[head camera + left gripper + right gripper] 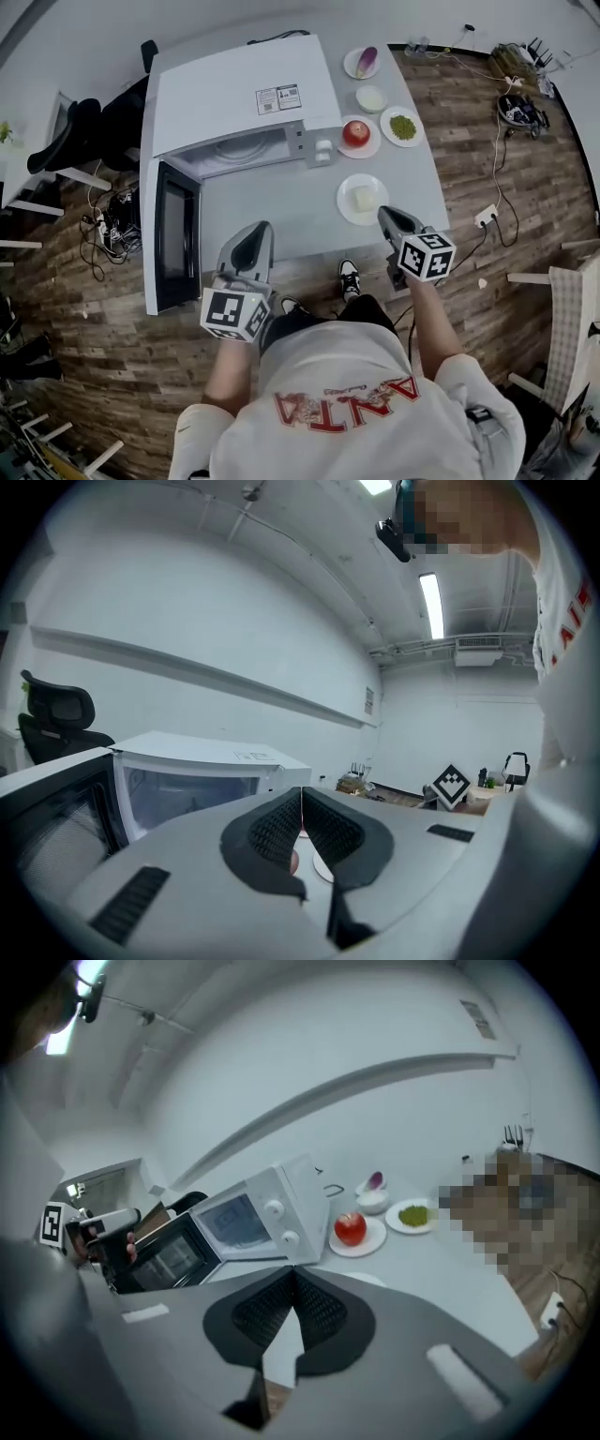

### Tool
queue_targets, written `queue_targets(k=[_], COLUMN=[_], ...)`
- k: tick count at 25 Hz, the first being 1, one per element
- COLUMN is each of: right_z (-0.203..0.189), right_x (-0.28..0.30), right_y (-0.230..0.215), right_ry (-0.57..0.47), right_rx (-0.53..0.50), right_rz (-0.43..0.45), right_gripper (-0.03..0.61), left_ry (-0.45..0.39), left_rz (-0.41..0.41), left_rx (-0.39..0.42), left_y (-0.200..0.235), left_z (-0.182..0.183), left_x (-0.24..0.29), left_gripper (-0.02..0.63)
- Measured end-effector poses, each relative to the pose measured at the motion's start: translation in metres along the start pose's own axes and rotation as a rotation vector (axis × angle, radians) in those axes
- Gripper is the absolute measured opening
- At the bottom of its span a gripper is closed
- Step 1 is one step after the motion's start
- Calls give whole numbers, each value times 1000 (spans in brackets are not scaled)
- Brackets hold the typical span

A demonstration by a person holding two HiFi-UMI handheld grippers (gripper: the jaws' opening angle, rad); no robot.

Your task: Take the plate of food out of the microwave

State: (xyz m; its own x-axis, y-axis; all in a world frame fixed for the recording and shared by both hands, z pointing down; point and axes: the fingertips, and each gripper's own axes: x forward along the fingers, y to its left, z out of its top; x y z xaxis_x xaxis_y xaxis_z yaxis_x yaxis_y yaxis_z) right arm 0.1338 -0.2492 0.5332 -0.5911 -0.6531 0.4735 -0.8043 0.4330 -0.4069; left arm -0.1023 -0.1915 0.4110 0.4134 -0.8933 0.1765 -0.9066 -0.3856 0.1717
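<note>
Head view: plate [362, 199] lies flat; round

A lab-like workroom: the microwave [234, 94] sits on a plain table [300, 220], office chair [73, 131] at ten o'clock, loose cables [112, 232] at nine (plank floor [84, 309], ceiling strip light [432, 604]).

The right gripper [293, 1271] has its two dark ribbed jaws pressed together at the tips, with nothing between them. Beyond them lies a grey table [450, 1260], and the whole scene sits tilted. A white microwave [258, 1215] stands on it, its door [161, 1258] swung open to the left. Just right of the microwave a red apple [351, 1228] rests on a white plate [372, 1238]. Further back are a bowl [372, 1202] with something purple in it and a plate of green food [412, 1215]. The left gripper [89, 1227] shows at the far left edge
</note>
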Motion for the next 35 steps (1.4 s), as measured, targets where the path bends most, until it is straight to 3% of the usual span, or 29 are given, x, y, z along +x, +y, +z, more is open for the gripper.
queue_targets(k=[8, 16, 20, 35], right_z=[104, 177, 188, 177], right_x=[-40, -86, -96, -93], right_y=[75, 133, 143, 143], right_ry=[-242, -423, -452, -431], right_rx=[-188, -331, -405, -387], right_rz=[123, 199, 184, 189], right_gripper=[2, 2, 2, 2], left_ry=[-78, -119, -136, -137], left_rz=[50, 96, 101, 89], left_rx=[14, 13, 20, 36], left_y=[3, 5, 4, -1], left_z=[38, 70, 80, 86], left_x=[-17, -39, -43, -47], left_gripper=[11, 11, 11, 11])
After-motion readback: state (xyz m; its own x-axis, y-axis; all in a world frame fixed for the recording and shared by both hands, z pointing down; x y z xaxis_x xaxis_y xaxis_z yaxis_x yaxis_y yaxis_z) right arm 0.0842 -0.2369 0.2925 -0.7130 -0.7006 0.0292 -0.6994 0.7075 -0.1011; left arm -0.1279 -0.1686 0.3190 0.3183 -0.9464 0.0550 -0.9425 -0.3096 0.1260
